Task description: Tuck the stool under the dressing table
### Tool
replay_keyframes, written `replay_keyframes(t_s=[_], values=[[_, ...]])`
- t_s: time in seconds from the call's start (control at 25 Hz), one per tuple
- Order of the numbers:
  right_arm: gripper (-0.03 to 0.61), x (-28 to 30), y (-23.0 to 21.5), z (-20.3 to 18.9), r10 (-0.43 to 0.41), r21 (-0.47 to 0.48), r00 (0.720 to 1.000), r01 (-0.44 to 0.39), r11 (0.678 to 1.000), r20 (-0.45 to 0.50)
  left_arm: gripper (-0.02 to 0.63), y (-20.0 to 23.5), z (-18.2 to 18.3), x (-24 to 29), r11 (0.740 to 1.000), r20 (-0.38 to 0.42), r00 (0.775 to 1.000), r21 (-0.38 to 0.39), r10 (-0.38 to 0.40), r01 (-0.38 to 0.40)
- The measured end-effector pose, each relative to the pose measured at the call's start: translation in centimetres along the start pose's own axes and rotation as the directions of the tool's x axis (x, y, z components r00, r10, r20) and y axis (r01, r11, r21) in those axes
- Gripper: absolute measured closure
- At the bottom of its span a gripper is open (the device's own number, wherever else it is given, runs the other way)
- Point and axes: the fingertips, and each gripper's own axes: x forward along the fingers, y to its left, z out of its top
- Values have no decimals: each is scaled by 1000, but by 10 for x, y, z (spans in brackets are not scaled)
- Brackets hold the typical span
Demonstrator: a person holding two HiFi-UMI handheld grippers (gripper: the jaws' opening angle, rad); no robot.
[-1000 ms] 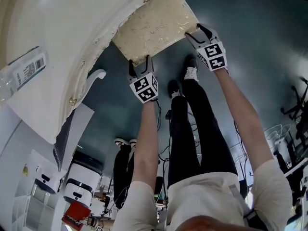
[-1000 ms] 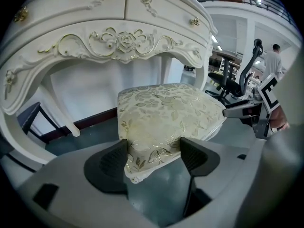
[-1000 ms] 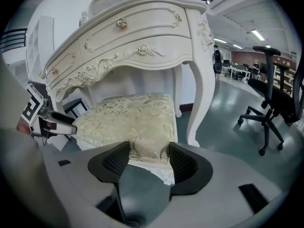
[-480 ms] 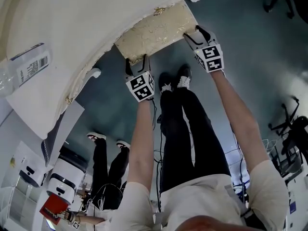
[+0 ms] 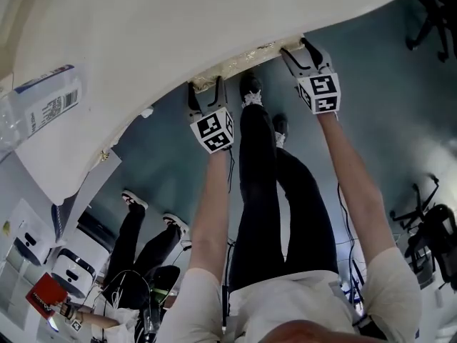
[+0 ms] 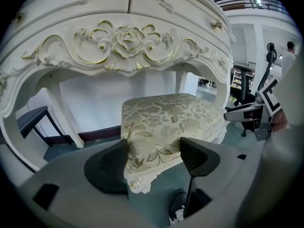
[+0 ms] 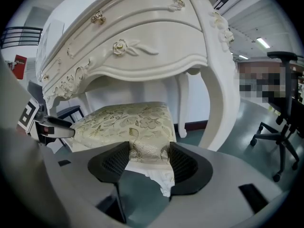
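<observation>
Brocade stool (image 6: 166, 120) upright, long edge crosswise, clamped by left gripper (image 6: 154, 150), right gripper (image 7: 148, 153)

The stool (image 6: 166, 120), square with a cream-and-gold floral cushion on a white carved frame, stands upright, largely under the dressing table (image 6: 126, 42). That table is white, with gilt scrollwork and curved legs.

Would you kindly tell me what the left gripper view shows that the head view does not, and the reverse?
Only the left gripper view shows the stool's whole floral cushion and the gilded rose carving on the dressing table. Only the head view shows a plastic bottle on the tabletop and the person's legs. Both show the left gripper and right gripper holding the stool under the table.
</observation>
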Motion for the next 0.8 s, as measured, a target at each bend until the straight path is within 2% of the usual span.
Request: replay_keyframes(t_s=[0.24, 0.48, 0.8], values=[[304, 0, -31, 23, -22, 3, 996, 22, 1000, 82, 261, -17, 30, 14, 998, 104, 993, -30, 59, -57], [304, 48, -10, 39, -12, 3, 996, 11, 1000, 93, 262, 27, 37, 43, 995, 117, 990, -62, 81, -74], [304, 58, -19, 49, -13, -12, 993, 15, 1000, 113, 262, 26, 49, 54, 995, 147, 986, -62, 83, -74]])
